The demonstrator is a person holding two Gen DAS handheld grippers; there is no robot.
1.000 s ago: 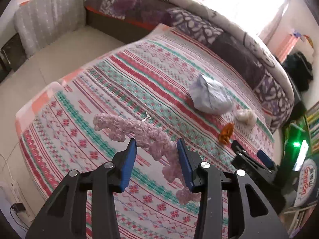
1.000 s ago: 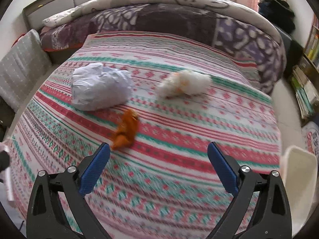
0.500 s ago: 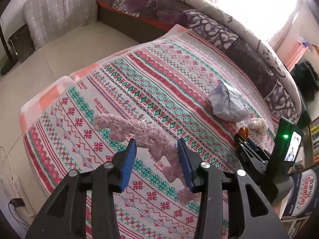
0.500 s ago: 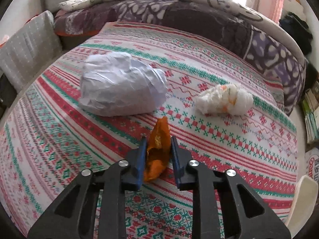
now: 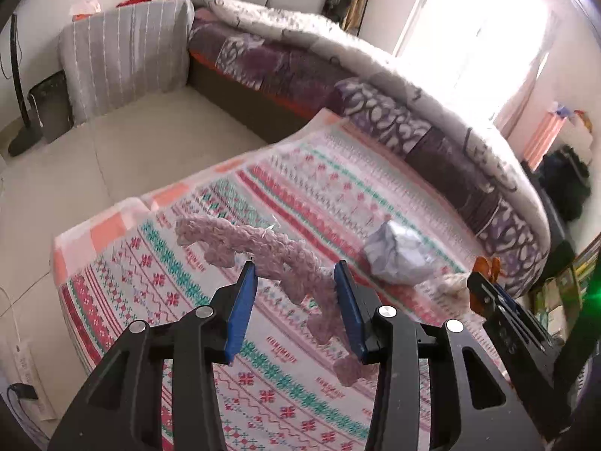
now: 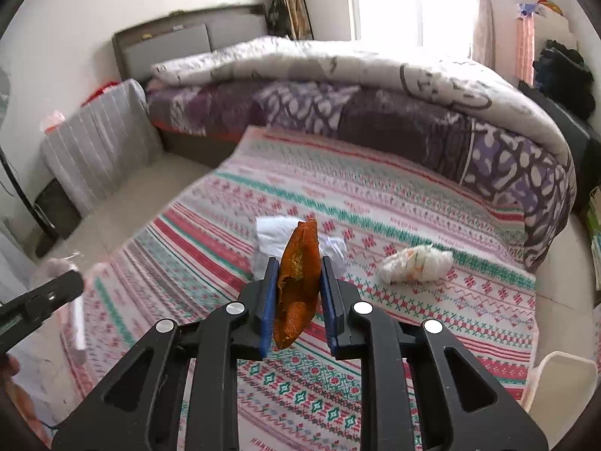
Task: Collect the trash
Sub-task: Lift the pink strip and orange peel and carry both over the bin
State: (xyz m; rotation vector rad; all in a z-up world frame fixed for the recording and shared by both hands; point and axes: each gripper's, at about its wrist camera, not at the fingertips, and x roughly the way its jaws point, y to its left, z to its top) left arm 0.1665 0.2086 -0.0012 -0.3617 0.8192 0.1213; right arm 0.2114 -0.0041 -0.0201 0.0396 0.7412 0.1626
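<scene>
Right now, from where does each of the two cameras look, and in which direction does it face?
Left wrist: sits on the left gripper, looking down over the striped bedspread; its fingers hold the pink knitted yarn strip; the right gripper shows at the right edge.
Right wrist: sits on the right gripper, facing the rolled quilt; its fingers clamp the orange peel.
Shared: the bedspread, crumpled white paper ball, white tissue wad.

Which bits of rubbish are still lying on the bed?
Two: the crumpled white paper ball and the smaller white tissue wad. The orange peel and the pink knitted strip are held up in grippers.
</scene>
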